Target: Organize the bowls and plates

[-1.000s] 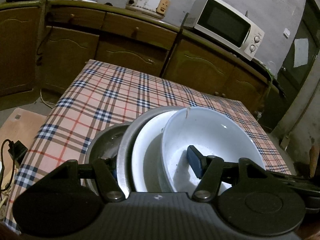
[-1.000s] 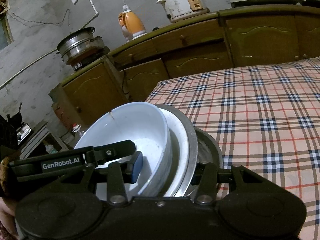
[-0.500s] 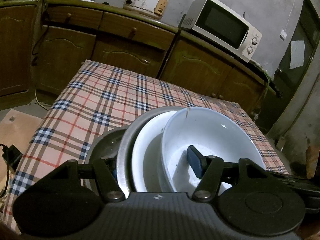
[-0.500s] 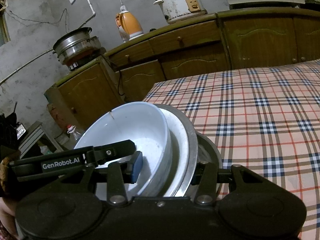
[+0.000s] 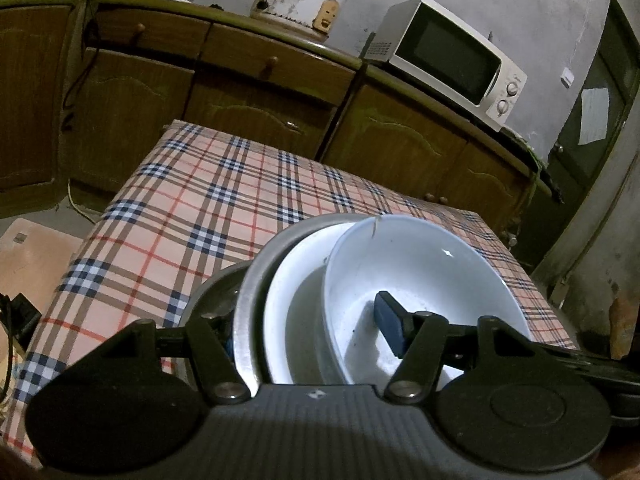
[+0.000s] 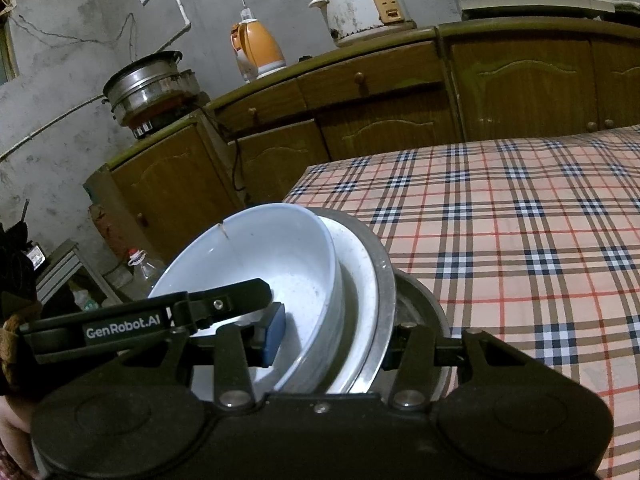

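Plaid cloth is covering the tabletop (image 5: 224, 200) below wooden cabinets (image 5: 256, 108) carrying a microwave (image 5: 448, 60). Both claws, left claw (image 5: 312, 328) and right claw (image 6: 336, 332), are clamping the nested bowl-and-plate stack (image 5: 400, 272) above the tabletop's near edge.

Both units are built the same: matte black plastic all over. On the left gripper (image 5: 308, 332) a ribbed grey-black housing is seen along the bottom edge, flanked by two big round black discs, the right one ringed with a raised circle. Two black link arms are pinned just above the housing with shiny silver screws. The fingers are tipped with blue rectangular pads (image 5: 390, 330). A tiny white logo mark is printed at the housing's top centre. On the right gripper (image 6: 336, 332) the same discs and silver pivot screws are found, plus one small screw in the middle. "GenRobot.AI" is lettered in white on the other unit's finger bar, left of the blue pad.
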